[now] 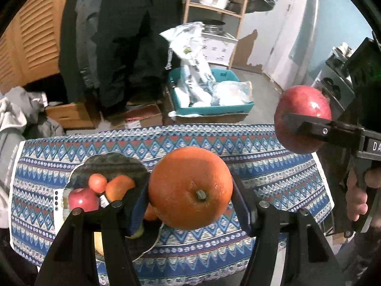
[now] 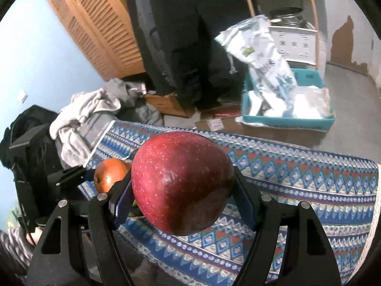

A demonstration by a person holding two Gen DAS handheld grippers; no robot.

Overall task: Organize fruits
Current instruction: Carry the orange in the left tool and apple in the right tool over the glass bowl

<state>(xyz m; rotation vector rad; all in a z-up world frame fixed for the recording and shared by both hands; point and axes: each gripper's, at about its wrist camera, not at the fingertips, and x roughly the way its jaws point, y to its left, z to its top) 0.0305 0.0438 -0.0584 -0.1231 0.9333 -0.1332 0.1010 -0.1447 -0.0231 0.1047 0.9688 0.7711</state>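
My left gripper (image 1: 190, 188) is shut on a large orange (image 1: 188, 186) and holds it above the patterned table, just right of a dark scalloped plate (image 1: 112, 162). The plate holds a red apple (image 1: 82, 200), a small tomato-like fruit (image 1: 97, 182) and another orange (image 1: 120, 187). My right gripper (image 2: 183, 186) is shut on a big red apple (image 2: 181, 181) held above the table; it shows at the right in the left wrist view (image 1: 301, 118). The held orange also shows in the right wrist view (image 2: 109, 176).
The table wears a blue patterned cloth (image 1: 262, 166). Behind it on the floor are a teal crate with plastic bags (image 1: 212, 97), cardboard boxes (image 1: 71, 116), a pile of grey clothes (image 2: 90, 114) and a wooden shelf with pots (image 1: 214, 2). A person in dark clothes (image 1: 119, 35) stands behind.
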